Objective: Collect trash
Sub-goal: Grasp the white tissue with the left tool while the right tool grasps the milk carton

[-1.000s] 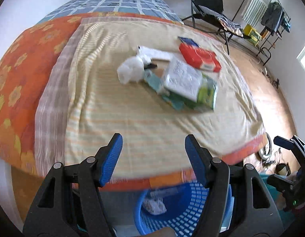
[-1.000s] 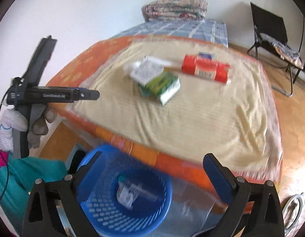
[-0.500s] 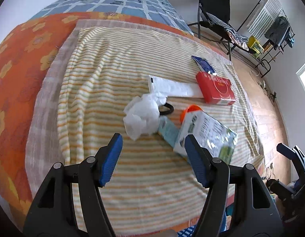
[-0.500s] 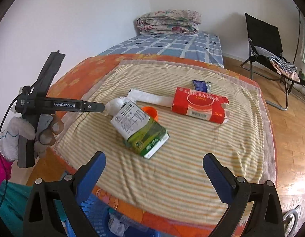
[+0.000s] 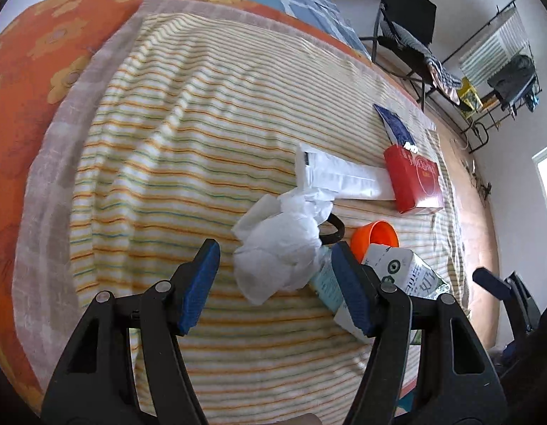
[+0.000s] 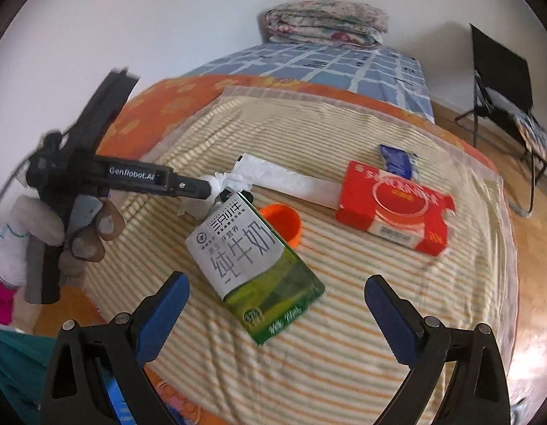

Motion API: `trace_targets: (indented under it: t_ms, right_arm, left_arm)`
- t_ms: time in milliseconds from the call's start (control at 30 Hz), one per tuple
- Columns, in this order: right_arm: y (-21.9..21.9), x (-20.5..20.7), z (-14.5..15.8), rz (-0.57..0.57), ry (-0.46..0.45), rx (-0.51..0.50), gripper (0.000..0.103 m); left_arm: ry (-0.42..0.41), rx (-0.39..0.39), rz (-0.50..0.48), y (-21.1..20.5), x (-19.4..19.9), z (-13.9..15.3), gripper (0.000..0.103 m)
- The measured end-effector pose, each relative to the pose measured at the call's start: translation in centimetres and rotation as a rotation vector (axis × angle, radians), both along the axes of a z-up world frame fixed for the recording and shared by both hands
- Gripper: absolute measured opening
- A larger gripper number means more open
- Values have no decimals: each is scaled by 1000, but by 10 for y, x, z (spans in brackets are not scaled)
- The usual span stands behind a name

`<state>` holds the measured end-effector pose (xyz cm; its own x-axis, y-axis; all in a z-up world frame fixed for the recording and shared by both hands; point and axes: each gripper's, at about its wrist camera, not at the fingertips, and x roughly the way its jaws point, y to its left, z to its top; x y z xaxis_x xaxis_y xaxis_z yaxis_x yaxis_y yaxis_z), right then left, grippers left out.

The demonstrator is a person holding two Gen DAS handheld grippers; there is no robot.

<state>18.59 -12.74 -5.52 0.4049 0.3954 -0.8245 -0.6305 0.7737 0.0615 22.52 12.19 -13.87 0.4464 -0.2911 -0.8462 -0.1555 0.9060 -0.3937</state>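
Left gripper (image 5: 275, 285), lower centre of left wrist view: jaws spread wide, nothing held, crumpled white tissue (image 5: 280, 251) sitting btwn the blue pads on the striped blanket (image 5: 188, 134). Right gripper (image 6: 275, 313), bottom of right wrist view: also released, empty, w/ milk carton (image 6: 252, 265) lying flat just ahead. Behind carton: orange cap (image 6: 282, 221), touching it. Further back, right of centre: red box (image 6: 394, 207), long white wrapper (image 6: 287, 180) beside it.
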Motion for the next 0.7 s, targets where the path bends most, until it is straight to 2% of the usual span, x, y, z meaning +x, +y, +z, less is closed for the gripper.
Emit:
trace_targets:
  t_ms: [67,133,300,500,567,633,700]
  right_arm:
    - [10,0,-5,27,-24,-41,101]
    - [18,0,-10,47,-36,-67,101]
    - [31,2,-23,81,-50,-116,102]
    - [38,4,-37,103,-77,-180,102]
    - [37,5,-39,103,-78,-184,99]
    - [36,6,-40,109,-62,-179,83]
    - [34,7,-42,101,-38,-178,80]
  left_arm:
    - [4,11,-12,-6,4,-2,63]
    - [16,24,-17,-10,8,-5,51]
    - [15,13,-18,-11,10,-6,38]
    - [-1,15,-15,-8,8,-2,33]
    - [-2,14,-14,-6,6,-1,33]
    - [-6,12,-8,-4,4,1,33]
    - [-15,4,1,-2,2,5,33]
